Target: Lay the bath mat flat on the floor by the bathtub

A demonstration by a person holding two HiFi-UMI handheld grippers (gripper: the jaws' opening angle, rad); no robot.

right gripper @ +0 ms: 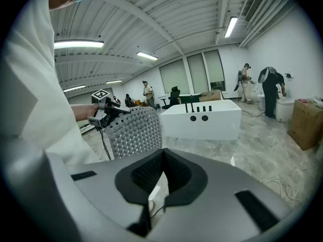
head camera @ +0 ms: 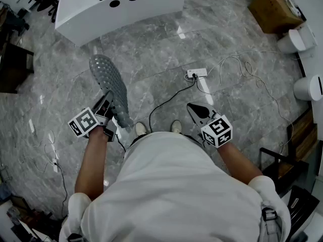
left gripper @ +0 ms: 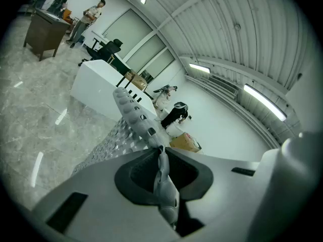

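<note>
The grey perforated bath mat (head camera: 112,87) hangs off the floor in front of me, held by one edge. My left gripper (head camera: 107,105) is shut on that edge. In the left gripper view the mat (left gripper: 132,114) runs up and away from the closed jaws of the left gripper (left gripper: 160,154). The white bathtub (head camera: 121,4) stands ahead on the grey marble floor. My right gripper (head camera: 196,109) is held at the right, apart from the mat, shut with nothing in it. From the right gripper (right gripper: 164,154) I see the mat (right gripper: 133,134), the left gripper (right gripper: 104,111) and the bathtub (right gripper: 204,120).
A white power strip (head camera: 197,73) and loose cables (head camera: 242,67) lie on the floor ahead right. A cardboard box (head camera: 275,9) and white fixtures (head camera: 309,87) line the right wall. A dark desk (head camera: 12,67) stands left, a dark chair (head camera: 282,168) at my right.
</note>
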